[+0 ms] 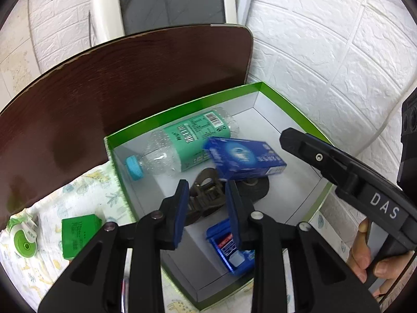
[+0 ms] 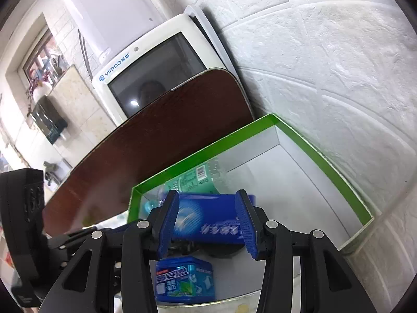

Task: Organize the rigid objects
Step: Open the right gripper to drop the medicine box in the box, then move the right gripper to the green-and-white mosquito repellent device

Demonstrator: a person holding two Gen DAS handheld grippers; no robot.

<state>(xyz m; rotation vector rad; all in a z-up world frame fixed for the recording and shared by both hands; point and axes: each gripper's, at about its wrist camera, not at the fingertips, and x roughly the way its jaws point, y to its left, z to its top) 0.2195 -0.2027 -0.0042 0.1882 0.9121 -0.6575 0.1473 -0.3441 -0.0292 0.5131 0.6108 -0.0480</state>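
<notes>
The blue box point(image 2: 211, 219) sits right between the pads of my right hand-held gripper point(image 2: 208, 224), inside the green tray point(image 2: 325, 156). Its long side runs across from pad to pad, tipped a little, and it leans on the bottle point(image 1: 187, 143) and a dark round thing point(image 1: 255, 186) under it. My right pads are spread, and I cannot tell if they touch the box. My left hand-held gripper point(image 1: 207, 208) is also spread and holds nothing; it hangs just in front of the dark tape holder point(image 1: 206, 195). The right hand is nearer the box. I think it only needs to pull back now. A green box point(image 1: 78, 234) waits outside, left of my left hand-held gripper, on the cloth point(image 1: 39, 274).
</notes>
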